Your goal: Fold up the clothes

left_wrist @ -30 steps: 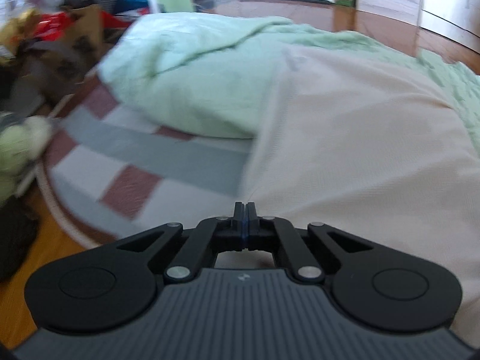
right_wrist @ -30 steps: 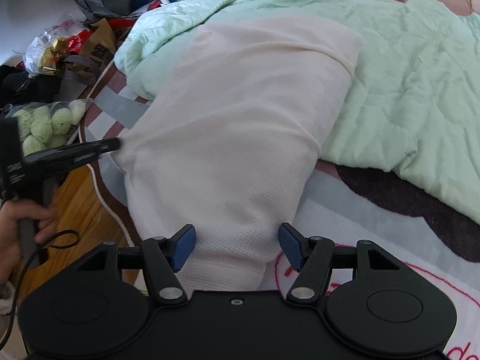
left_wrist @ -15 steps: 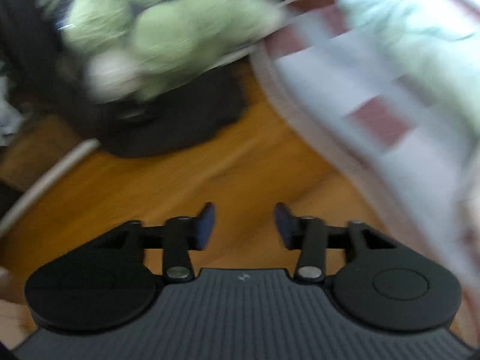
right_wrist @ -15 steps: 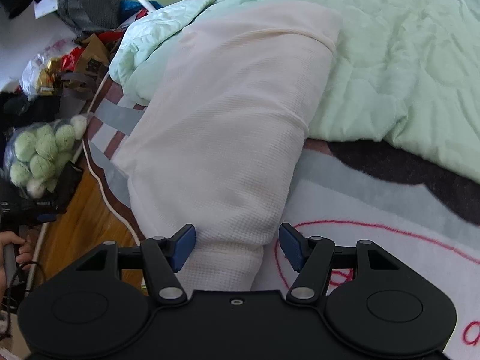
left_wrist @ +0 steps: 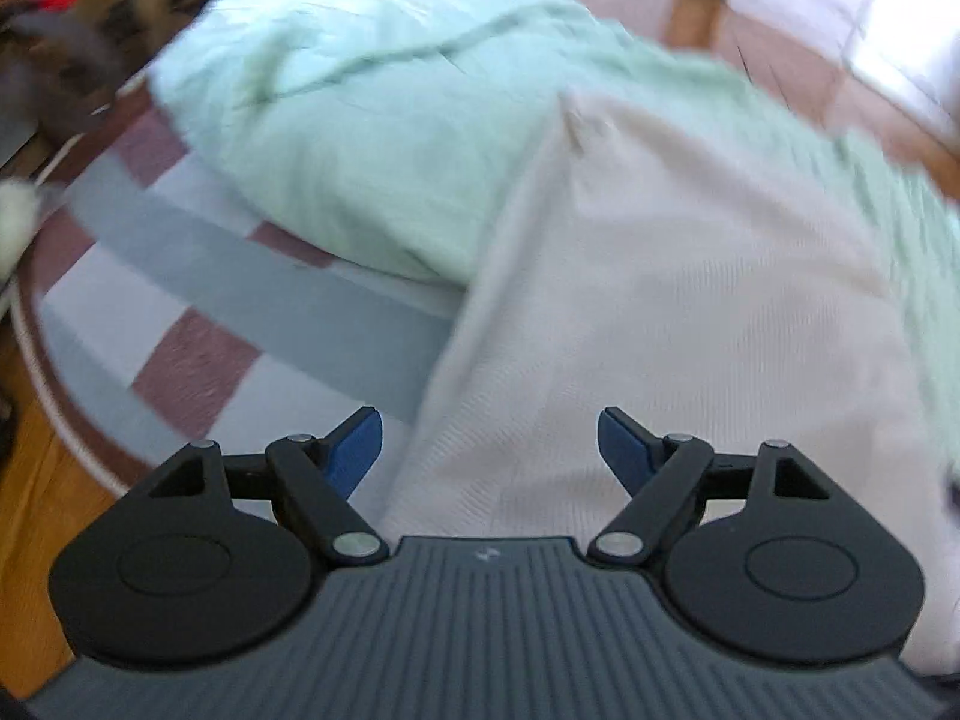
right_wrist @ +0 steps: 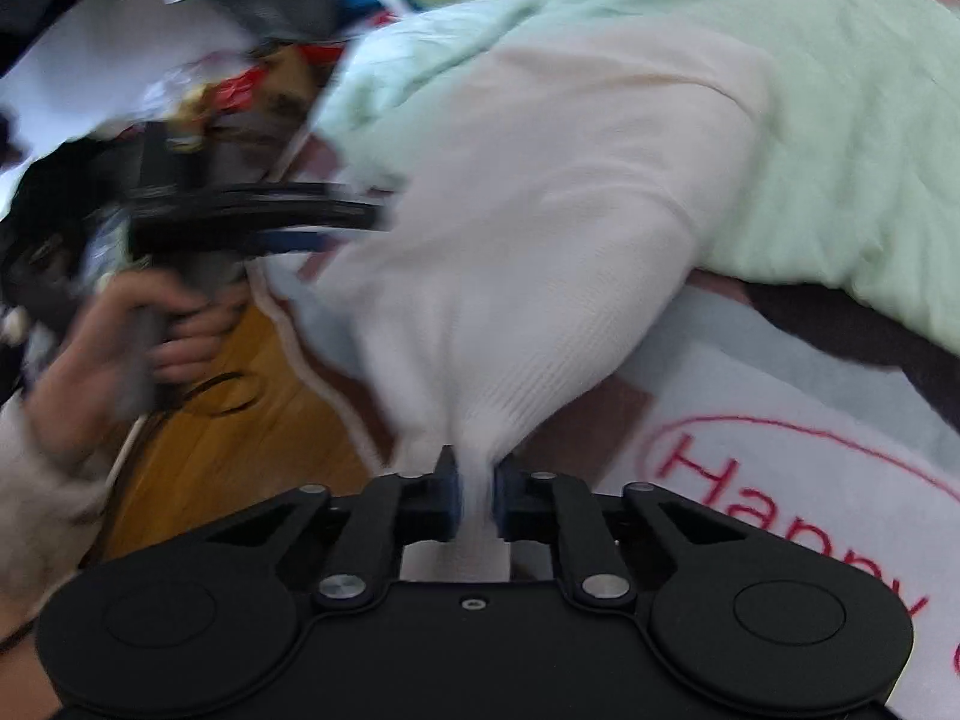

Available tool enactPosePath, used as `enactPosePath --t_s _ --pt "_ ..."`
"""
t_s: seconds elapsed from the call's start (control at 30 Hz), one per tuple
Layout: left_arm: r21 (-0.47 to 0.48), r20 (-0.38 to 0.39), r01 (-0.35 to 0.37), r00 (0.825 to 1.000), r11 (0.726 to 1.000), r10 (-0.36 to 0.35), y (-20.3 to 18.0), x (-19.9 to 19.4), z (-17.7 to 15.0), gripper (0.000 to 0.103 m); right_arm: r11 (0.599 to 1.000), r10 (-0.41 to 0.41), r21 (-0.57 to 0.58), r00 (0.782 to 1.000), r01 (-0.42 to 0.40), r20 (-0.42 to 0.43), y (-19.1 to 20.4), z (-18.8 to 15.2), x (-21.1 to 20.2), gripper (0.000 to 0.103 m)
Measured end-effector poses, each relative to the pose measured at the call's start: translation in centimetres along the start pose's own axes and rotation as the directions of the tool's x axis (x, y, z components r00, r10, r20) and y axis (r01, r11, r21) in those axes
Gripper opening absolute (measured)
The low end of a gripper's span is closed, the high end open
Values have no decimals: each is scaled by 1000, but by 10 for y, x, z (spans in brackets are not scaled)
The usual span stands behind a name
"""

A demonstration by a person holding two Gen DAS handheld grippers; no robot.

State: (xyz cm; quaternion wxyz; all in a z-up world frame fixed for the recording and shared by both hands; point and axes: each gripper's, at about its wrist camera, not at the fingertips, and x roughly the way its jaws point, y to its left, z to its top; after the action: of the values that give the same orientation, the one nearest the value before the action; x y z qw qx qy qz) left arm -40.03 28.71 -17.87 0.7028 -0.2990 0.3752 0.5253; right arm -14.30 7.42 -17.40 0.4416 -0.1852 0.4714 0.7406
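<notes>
A cream knit garment (right_wrist: 540, 228) lies stretched over a patterned rug (right_wrist: 810, 480) on the floor, its far end resting on a pale green quilt (right_wrist: 840, 120) that is bunched across the rug behind it. The right tongs (right_wrist: 477, 495) have just closed on the garment's near end, and the ribbed cloth is gathered into a narrow pinch between the blue pads, pulled up off the rug. In the right wrist view, the left tongs (right_wrist: 312, 234) reach in from the left at the garment's side edge, carried by the person's left hand (right_wrist: 150, 324) with a light sleeve (right_wrist: 36, 480) showing at the wrist; this part of the picture is blurred, and contact with the cloth cannot be told from here.

In the left wrist view, the left tongs (left_wrist: 489, 444) have just been opening and stand spread, blue pads well apart, with the garment's (left_wrist: 690, 300) left edge lying below and between them; the pads do not press on it. The green quilt (left_wrist: 360, 120) sits beyond, on the rug's (left_wrist: 198, 312) grey, white and brick-red blocks. Red lettering and a red oval mark the rug near the right tongs. Wooden floor (right_wrist: 228, 450) shows past the rug's curved border, and a blurred heap of household clutter (right_wrist: 198, 72) fills the far left.
</notes>
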Motion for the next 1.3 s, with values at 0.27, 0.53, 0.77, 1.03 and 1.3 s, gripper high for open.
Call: enactPosePath --t_s 0.27,0.53,0.77,1.03,1.3 --pt "105 -65 -164 983 981 171 17 12 -5 88 995 -98 -31 994 96 -45 -14 25 -12 42" --pt "-71 -16 158 987 985 -159 39 21 41 89 952 -75 305 972 4 222 -100 118 -22 66" --pt "-159 -35 172 983 972 -180 33 62 41 92 903 -224 407 961 141 164 -136 174 49 67" --pt "-88 38 327 945 941 -325 6 62 35 27 945 -144 322 955 55 259 -116 167 69 29" --pt "2 127 314 942 949 -312 -27 -2 37 12 980 -191 137 870 144 454 -50 163 -6 23"
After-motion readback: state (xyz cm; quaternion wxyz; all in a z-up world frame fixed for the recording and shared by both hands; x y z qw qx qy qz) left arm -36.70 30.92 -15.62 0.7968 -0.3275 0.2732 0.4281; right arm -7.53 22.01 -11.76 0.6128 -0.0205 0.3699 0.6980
